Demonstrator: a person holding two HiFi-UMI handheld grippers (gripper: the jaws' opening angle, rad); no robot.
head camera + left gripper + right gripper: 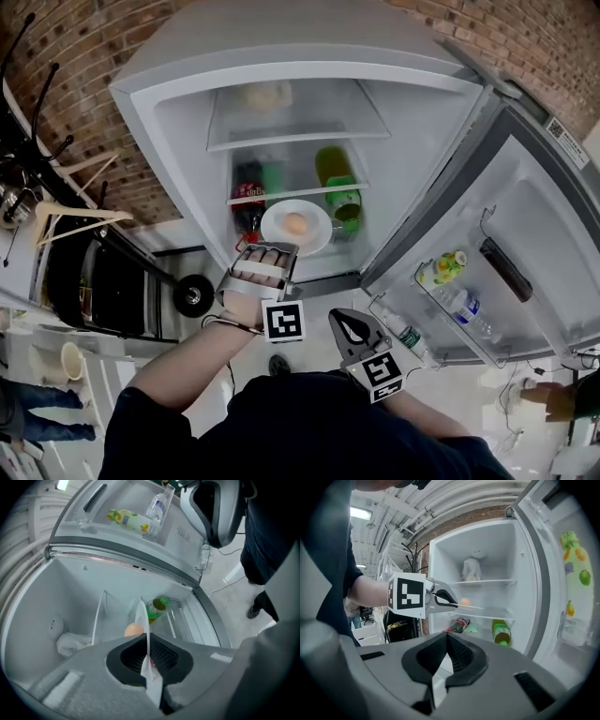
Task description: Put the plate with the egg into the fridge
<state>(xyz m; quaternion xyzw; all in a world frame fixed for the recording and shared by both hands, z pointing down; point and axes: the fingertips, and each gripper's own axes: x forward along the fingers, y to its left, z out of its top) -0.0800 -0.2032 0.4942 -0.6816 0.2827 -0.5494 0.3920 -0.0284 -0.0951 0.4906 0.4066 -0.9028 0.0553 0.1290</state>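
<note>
One plate [317, 240] carrying one egg [294, 223] is clamped by its near rim in the left gripper [270, 251]. That forearm is stretched forward, so the plate sits inside the open fridge [178, 122], above one green bottle [339, 192] and one cola bottle [247, 199]. The right gripper [346, 322] is held low near the torso, jaws pressed together on nothing. Only its view shows the plate side-on, level and just over a glass shelf [487, 616], though I cannot tell whether they touch.
</note>
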